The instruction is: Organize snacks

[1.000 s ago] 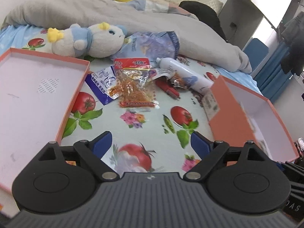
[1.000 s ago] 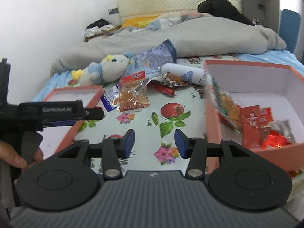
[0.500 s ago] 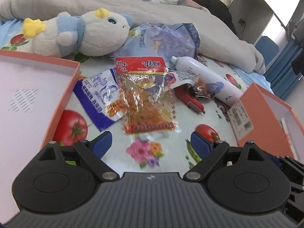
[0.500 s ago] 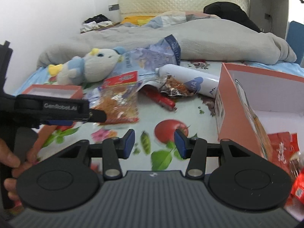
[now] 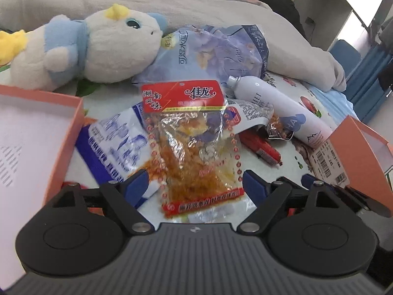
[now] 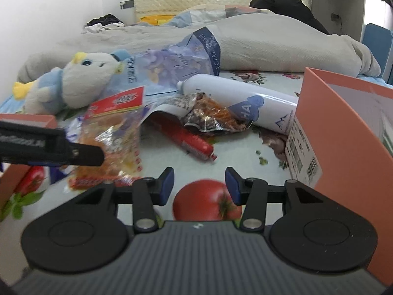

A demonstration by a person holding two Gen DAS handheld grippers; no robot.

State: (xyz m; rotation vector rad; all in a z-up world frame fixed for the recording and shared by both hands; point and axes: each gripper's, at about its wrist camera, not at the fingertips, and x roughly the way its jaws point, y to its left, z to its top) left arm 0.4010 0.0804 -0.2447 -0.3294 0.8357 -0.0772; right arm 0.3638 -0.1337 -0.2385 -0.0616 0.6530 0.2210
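A clear snack packet (image 5: 194,147) with a red header is showing white Chinese characters, "佳龙" at the header's right and "湖南风味" at its left. Behind it, a pale purple tissue pack (image 5: 216,51) is carrying "FACIAL TISSUE" along its dark blue edge and the Chinese "可湿水面巾". A white spray bottle (image 5: 277,108) is showing the letters "HA" on a blue cloud shape. A white barcode sticker (image 5: 329,162) on the orange box's (image 6: 343,132) outer wall is bearing small digits, too fine to read surely. The blue-and-white packet's (image 5: 110,142) characters are blurring.
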